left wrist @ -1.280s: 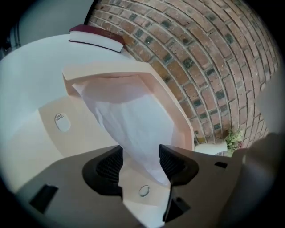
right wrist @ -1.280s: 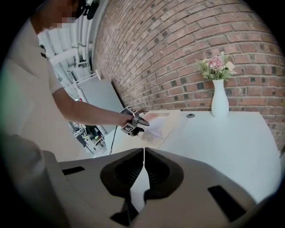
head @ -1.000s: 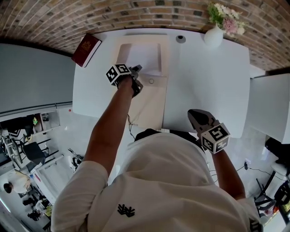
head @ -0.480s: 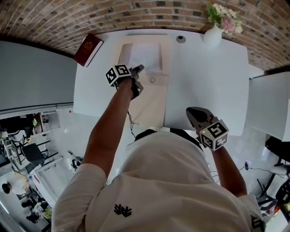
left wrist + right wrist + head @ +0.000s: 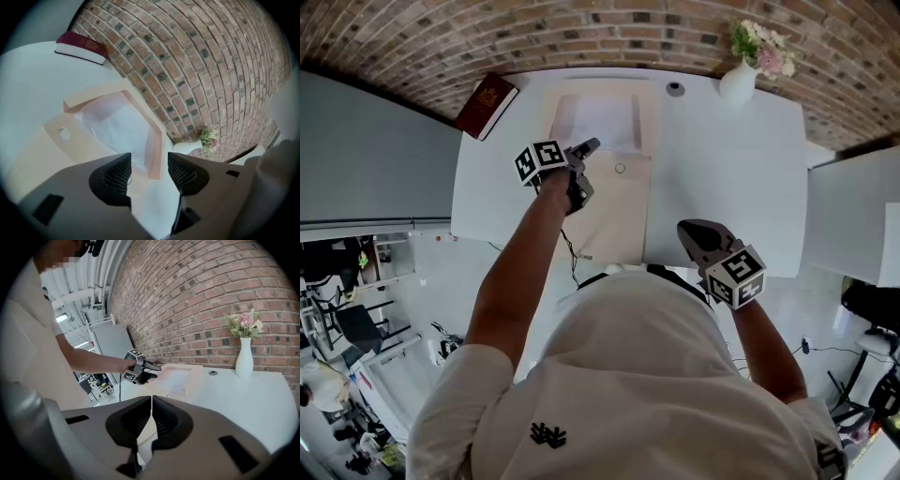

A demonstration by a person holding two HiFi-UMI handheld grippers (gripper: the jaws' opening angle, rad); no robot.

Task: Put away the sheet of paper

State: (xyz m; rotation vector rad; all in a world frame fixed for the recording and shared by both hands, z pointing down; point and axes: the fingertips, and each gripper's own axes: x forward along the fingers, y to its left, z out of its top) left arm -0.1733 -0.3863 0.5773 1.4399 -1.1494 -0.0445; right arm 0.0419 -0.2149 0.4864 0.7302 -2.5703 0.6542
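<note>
The white sheet of paper (image 5: 602, 118) lies inside an open pale beige box (image 5: 643, 112) at the back of the white table (image 5: 722, 159). The box's flap (image 5: 614, 211) lies flat toward me, with a small round clasp (image 5: 621, 169) on it. My left gripper (image 5: 584, 148) hovers open by the box's near left corner, nothing between its jaws. In the left gripper view (image 5: 149, 172) the paper (image 5: 117, 124) and the box's wall (image 5: 157, 140) lie just ahead. My right gripper (image 5: 692, 232) is shut and empty at the table's near edge, its jaws (image 5: 151, 420) pressed together.
A dark red book (image 5: 487, 105) lies at the table's back left corner. A white vase with flowers (image 5: 739, 79) stands at the back right, and a small grey round fitting (image 5: 675, 88) sits beside the box. A brick wall (image 5: 487, 37) runs behind.
Almost nothing: the left gripper stays open by the box, and the right gripper has drifted slightly left along the near edge, still shut.
</note>
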